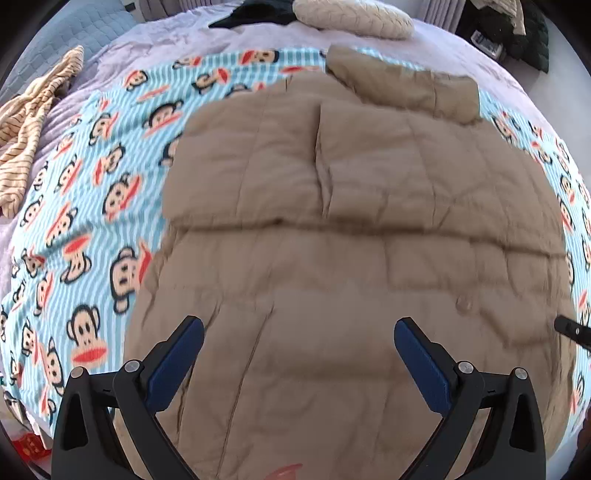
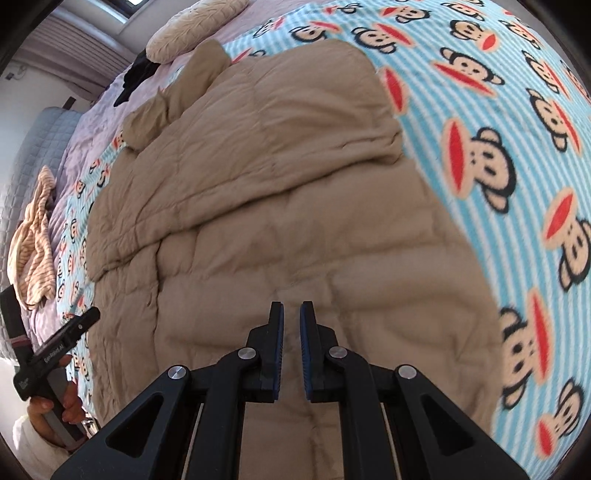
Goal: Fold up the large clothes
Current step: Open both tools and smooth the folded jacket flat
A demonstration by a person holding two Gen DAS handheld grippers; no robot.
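Note:
A large tan quilted jacket (image 1: 351, 229) lies flat on a blue striped monkey-print blanket (image 1: 85, 206), its sleeves folded across the body and its hood (image 1: 402, 85) at the far end. My left gripper (image 1: 299, 332) hovers open and empty over the jacket's near hem. In the right wrist view the jacket (image 2: 280, 206) fills the middle. My right gripper (image 2: 291, 314) is above the lower part of the jacket, its jaws nearly closed with a narrow gap and nothing between them. The left gripper's tip (image 2: 79, 325) shows at the left edge there.
The blanket (image 2: 498, 122) covers a lilac bedspread (image 1: 207, 40). A striped beige garment (image 1: 33, 122) lies at the left, a cream pillow (image 1: 354, 16) and a dark garment (image 1: 251, 14) at the bed's far end. Dark items (image 1: 517, 33) sit beyond the far right corner.

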